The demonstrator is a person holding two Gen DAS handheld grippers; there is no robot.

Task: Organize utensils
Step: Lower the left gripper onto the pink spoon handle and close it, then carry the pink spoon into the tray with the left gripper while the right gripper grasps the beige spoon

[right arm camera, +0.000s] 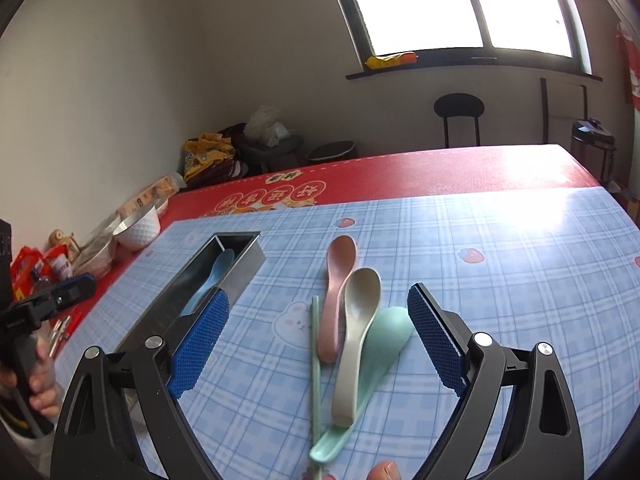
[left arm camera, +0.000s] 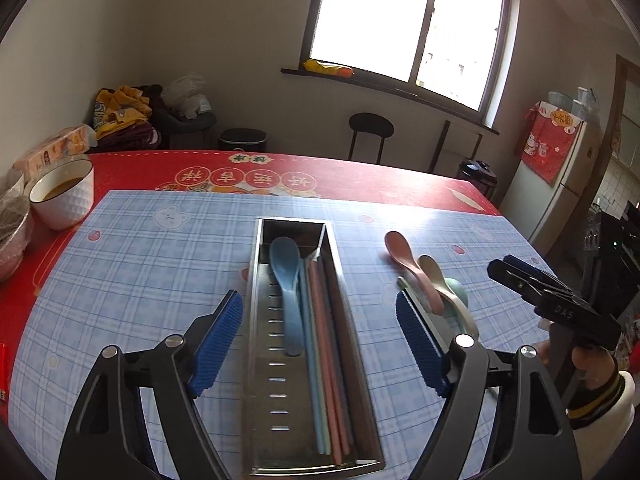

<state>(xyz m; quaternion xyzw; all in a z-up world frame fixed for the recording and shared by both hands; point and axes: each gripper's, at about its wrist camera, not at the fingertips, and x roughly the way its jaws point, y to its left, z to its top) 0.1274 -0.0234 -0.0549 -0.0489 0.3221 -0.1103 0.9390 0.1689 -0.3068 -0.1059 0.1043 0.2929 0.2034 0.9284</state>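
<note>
A steel utensil box [left arm camera: 256,320] lies on the blue checked mat, holding a blue spoon [left arm camera: 286,280] and several pastel chopsticks [left arm camera: 324,360]. My left gripper [left arm camera: 320,336] hangs above the box, open, its blue pads wide on either side with nothing touched. Right of the box lie a pink spoon [right arm camera: 338,280], a beige spoon [right arm camera: 356,328], a green spoon [right arm camera: 376,356] and a green chopstick [right arm camera: 316,360], overlapping in a pile. Over that pile my right gripper [right arm camera: 320,336] stands open and holds nothing. The box [right arm camera: 236,268] shows to its left.
A white bowl [left arm camera: 64,196] and packets sit at the table's left edge on the red cloth [left arm camera: 360,172]. The other hand-held gripper [left arm camera: 560,304] shows at the right, and a person's hand [right arm camera: 40,384] at the left. Chairs and a bin stand beyond the table.
</note>
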